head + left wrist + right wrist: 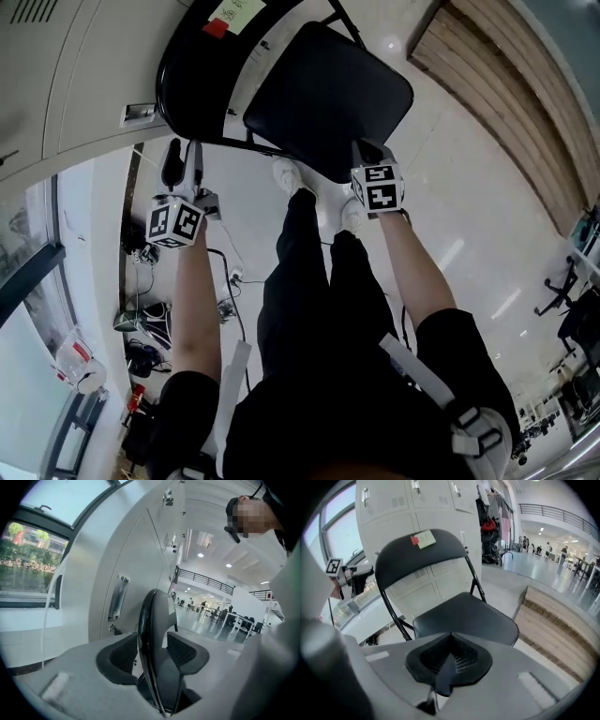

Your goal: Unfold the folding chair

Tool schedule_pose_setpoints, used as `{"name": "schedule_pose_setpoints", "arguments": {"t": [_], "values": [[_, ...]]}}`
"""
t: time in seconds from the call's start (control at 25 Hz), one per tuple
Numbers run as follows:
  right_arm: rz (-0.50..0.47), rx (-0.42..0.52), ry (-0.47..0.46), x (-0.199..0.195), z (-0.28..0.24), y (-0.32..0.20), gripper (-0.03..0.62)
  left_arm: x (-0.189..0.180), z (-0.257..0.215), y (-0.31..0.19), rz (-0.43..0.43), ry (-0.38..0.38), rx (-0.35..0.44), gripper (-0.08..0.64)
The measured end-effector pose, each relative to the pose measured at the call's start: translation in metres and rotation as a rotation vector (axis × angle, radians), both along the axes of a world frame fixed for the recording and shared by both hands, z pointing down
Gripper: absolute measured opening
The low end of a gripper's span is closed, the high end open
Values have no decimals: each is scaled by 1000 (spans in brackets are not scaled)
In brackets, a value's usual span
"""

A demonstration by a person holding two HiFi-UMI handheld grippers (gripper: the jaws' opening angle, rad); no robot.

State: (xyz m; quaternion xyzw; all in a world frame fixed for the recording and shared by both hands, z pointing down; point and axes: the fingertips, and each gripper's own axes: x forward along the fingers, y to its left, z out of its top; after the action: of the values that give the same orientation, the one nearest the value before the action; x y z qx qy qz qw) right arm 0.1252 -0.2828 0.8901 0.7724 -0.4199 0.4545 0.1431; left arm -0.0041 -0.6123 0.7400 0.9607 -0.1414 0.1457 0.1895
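Observation:
The black folding chair stands opened out in front of me, its padded seat level and its backrest upright with a pale label and red tape on it. My left gripper is open; the backrest's side edge runs between its two pads, with a little space on each side. My right gripper is shut with nothing in it and hangs just above the seat's near edge, apart from it.
Grey lockers stand right behind the chair. A wooden step runs along the right. Cables and bags lie on the floor at left. The person's white shoes are under the seat's front.

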Motion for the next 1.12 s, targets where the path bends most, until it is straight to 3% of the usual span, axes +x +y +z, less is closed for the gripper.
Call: {"name": "schedule_pose_setpoints", "arguments": {"t": [0.2, 0.36, 0.52, 0.76, 0.92, 1.12], "values": [[41, 212, 42, 3, -105, -10, 5, -11, -53, 51, -29, 73, 3, 192], [29, 364, 110, -1, -196, -2, 5, -12, -110, 115, 34, 154, 20, 72], [6, 467, 203, 7, -277, 17, 5, 0, -172, 168, 108, 253, 29, 23], [-28, 547, 333, 4, -371, 51, 5, 7, -246, 211, 160, 335, 72, 0], [-15, 538, 361, 2, -391, 89, 5, 1, -279, 230, 167, 378, 72, 0], [52, 536, 401, -1, -400, 133, 5, -10, -290, 244, 238, 371, 106, 0]]}}
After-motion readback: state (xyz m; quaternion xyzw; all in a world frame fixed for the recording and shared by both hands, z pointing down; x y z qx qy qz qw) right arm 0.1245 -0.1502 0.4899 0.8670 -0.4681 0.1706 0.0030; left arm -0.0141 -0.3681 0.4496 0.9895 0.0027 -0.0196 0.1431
